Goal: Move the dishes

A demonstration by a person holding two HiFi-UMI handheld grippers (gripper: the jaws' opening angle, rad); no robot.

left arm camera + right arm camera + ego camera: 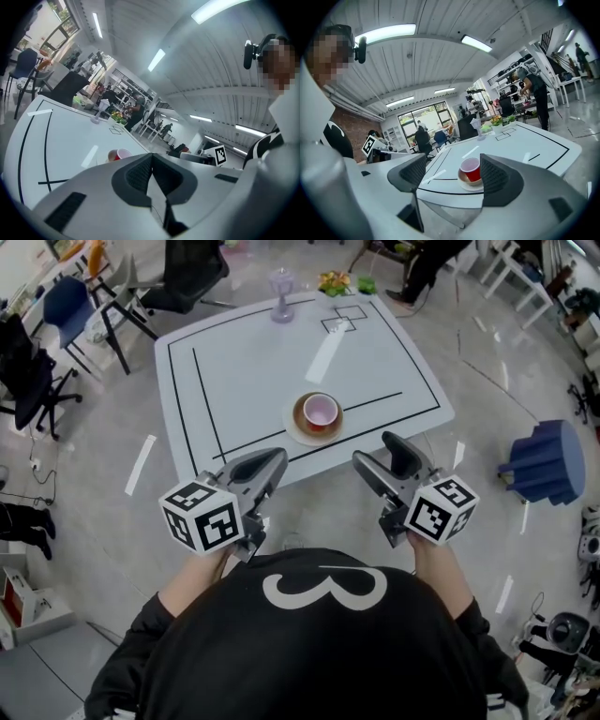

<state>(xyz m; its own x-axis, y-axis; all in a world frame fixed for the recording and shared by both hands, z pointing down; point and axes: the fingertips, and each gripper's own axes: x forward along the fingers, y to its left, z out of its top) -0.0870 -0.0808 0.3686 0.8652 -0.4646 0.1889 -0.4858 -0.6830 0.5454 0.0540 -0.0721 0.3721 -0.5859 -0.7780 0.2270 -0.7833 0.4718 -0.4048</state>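
While both grippers hang off the near edge of the white square table (253,362), neither touches anything. The left gripper (270,463) has its two grey jaws pressed together with nothing between them; in its own view the ribbed pads meet in a closed seam at the left gripper (151,159). The right gripper (375,450) has its jaws spread wide apart and empty; in the right gripper view the gap of the right gripper (453,165) frames the dishes on the table beyond, well clear of both pads.

The dishes stand stacked near the table's front edge, between the two grippers in the head view and a little farther in. A red plastic cup (321,410) with a pale inside stands upright in a shallow brown bowl (302,416), which rests on a round white plate (292,430). The right gripper view shows the same stack: cup (471,168), bowl (463,178), plate (462,186). From the left gripper view only the cup (121,153) peeks over the closed jaws.

Black tape lines (195,390) mark a large rectangle on the tabletop, and one line runs just beside the plate. At the far edge stand a translucent purple stemmed glass (281,294) and a small bunch of yellow and green flowers (335,281). A blue ridged stool (548,460) sits on the floor to the right.
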